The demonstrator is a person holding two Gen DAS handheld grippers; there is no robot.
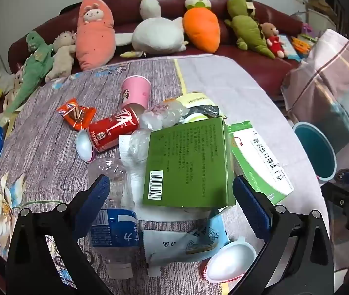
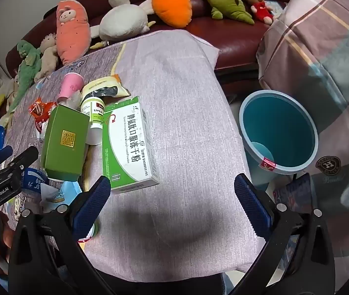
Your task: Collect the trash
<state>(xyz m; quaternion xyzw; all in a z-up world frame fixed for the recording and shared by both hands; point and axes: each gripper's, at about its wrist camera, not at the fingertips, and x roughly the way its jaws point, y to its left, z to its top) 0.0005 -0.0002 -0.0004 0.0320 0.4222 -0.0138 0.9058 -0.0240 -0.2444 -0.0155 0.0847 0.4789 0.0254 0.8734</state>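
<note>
Clearly I am at the very start of a pick: nothing is gripped yet, and the trash is heaped on the table. My left gripper has its jaws spread as wide as they go, pitched down over the pile, with the green box lying just ahead between the two blue pads, untouched by either. Under its left pad lies the clear plastic bottle, and close below the jaws sit a white wrapper and a small white cup. Farther ahead are the red can and the pink paper cup.

My right gripper is equally wide and empty, hovering over bare cloth. The white-and-green medicine box lies just ahead of its left pad, and the blue bin stands off the table edge, ahead and to the right of its right pad.

As I judge it, the next move is a descent and a close. The right side looks simplest: shift left, straddle the medicine box across its narrow width, lift, swing right over the bin. On the left, the green box leans on other litter, so it may tip or slide as the pads close.
</note>
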